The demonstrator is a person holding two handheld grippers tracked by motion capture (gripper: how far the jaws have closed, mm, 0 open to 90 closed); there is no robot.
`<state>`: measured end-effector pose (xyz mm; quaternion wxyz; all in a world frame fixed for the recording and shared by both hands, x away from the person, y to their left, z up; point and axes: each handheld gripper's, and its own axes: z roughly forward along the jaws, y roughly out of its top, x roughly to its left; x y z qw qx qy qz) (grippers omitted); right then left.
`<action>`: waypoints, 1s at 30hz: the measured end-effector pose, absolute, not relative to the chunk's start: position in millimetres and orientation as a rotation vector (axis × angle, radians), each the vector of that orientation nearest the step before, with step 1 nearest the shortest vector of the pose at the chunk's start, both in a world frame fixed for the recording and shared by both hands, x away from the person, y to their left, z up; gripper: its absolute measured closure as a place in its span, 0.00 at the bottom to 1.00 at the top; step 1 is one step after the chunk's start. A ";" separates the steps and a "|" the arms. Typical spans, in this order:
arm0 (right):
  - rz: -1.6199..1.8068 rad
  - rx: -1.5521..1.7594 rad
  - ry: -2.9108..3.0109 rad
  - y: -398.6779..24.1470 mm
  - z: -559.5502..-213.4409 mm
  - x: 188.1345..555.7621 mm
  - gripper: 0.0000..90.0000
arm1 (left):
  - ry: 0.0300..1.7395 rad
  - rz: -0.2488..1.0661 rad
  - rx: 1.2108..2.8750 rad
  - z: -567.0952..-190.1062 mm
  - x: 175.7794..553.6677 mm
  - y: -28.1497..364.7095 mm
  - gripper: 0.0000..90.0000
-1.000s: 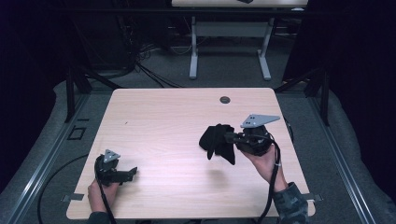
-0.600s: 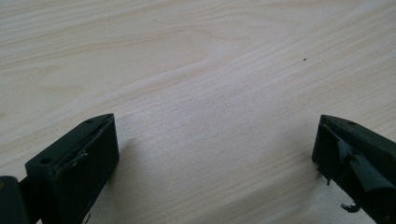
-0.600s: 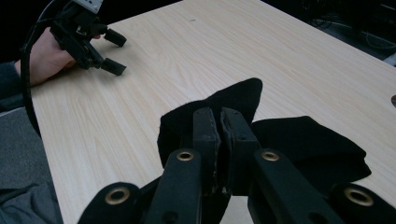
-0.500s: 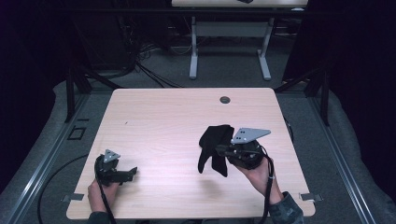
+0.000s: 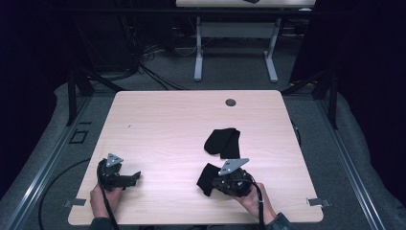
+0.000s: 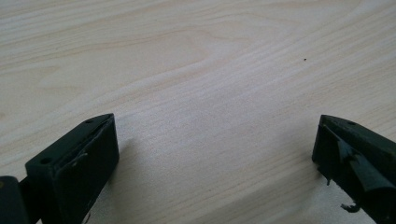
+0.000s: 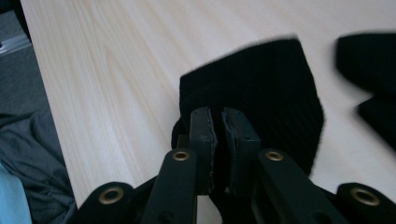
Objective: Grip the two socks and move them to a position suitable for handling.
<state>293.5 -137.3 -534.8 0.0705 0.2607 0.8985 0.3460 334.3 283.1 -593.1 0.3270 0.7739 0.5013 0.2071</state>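
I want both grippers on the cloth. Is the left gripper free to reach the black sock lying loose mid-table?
Probably yes: the left gripper is open and holds nothing, and bare table lies between it and the loose black sock.

Matt black ribbed knit sock [image 7: 261,88] lies on smooth pale wood-grain table [image 5: 167,120].

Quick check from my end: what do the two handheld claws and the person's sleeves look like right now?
Both are black two-jaw units. The left claw and the right claw each carry a grey three-cornered plate on top and trail a black cable. The right claw's linkage arms show brass-coloured rivets, and its pads look worn. A dark grey sleeve covers the right wrist.
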 end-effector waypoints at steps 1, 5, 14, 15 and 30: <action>1.042 0.810 2.695 -136.7 -541.3 293.5 0.78 | 1.313 0.543 2.027 -593.1 334.2 283.1 0.01; 1.075 0.853 2.689 -146.2 -546.2 294.3 0.52 | 1.314 0.545 2.025 -593.2 334.3 282.9 0.00; 1.134 0.985 2.539 -203.9 -522.3 290.7 0.39 | 1.365 0.567 2.000 -592.9 330.7 279.9 0.01; 1.124 1.020 2.532 -208.3 -524.8 290.3 0.40 | 1.380 0.574 1.990 -592.9 329.2 278.3 0.01; 1.040 1.286 2.484 -221.1 -555.2 284.5 0.45 | 1.153 0.286 2.029 -574.8 296.2 160.7 0.01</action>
